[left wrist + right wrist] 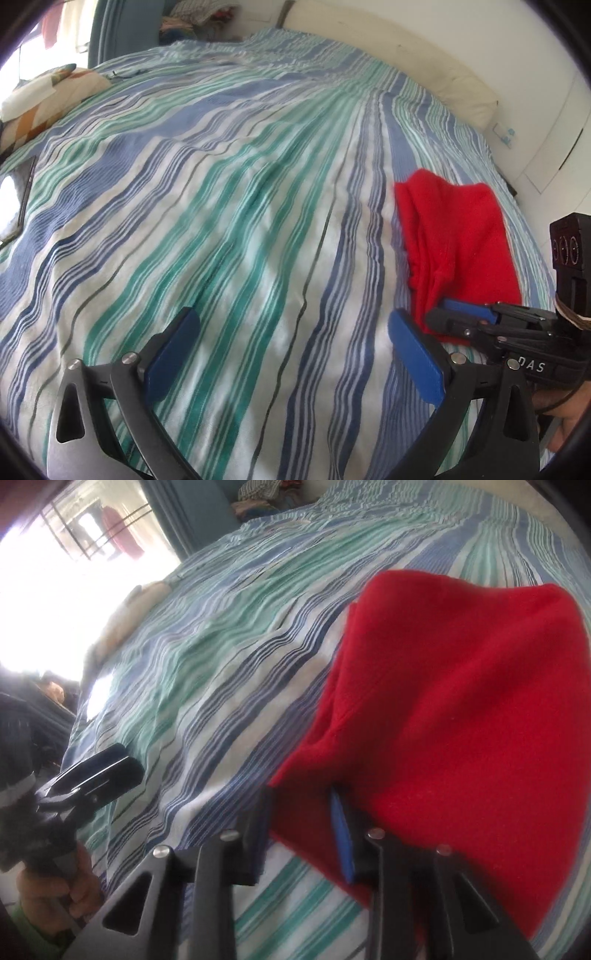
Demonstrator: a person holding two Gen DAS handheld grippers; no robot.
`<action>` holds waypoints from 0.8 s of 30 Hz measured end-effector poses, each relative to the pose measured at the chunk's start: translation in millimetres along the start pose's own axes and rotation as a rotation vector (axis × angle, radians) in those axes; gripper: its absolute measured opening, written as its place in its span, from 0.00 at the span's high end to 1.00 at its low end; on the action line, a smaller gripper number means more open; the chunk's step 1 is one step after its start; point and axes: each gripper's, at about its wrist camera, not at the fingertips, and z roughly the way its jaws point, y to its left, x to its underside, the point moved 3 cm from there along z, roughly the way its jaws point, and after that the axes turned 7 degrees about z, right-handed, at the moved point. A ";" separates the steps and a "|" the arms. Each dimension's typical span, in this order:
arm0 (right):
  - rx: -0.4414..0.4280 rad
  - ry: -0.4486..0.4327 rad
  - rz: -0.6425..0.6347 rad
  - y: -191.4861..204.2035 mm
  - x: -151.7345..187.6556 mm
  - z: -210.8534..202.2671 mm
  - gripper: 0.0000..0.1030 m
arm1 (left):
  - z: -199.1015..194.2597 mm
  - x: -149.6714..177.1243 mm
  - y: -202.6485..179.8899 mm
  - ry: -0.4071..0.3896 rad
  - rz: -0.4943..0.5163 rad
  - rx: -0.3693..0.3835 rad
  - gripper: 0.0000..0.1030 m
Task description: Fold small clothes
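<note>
The right hand-held gripper (301, 827), its black fingers faced with blue pads, straddles the near corner of a bright red, soft-knit small garment (454, 709), jaws partly apart with the cloth's edge between them; whether the pads actually pinch the fabric cannot be told. The left hand-held gripper (291, 354) hangs wide open and empty above the bed, just beside its partner. The red garment lies already doubled over in a rough rectangle on the blue, green and white striped bedspread (221, 184), near the bed's right-hand side. A patterned cushion (44, 99) sits well apart at the far left. The step in hand appears to be taking hold of the corner for another fold; the next move calls for a firm pinch, then lifting that edge across the cloth.
</note>
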 end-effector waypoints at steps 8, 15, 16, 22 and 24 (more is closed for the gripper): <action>0.108 -0.214 -0.074 -11.4 20.5 -113.9 0.69 | 2.3 -1.3 -10.4 0.003 0.036 0.004 0.01; 0.239 -0.058 0.090 -79.4 53.9 -66.0 0.68 | 5.0 5.5 -18.1 0.026 0.085 -0.033 0.01; 0.248 -0.092 0.075 -75.4 55.7 -70.3 0.68 | 5.1 6.4 -18.4 0.029 0.087 -0.035 0.01; 0.239 -0.215 0.056 -58.0 65.3 -114.7 0.48 | 8.5 8.3 -23.3 0.042 0.118 -0.045 0.01; 0.259 -0.230 0.059 -60.0 73.9 -122.9 0.47 | 8.5 8.8 -25.1 0.043 0.126 -0.048 0.01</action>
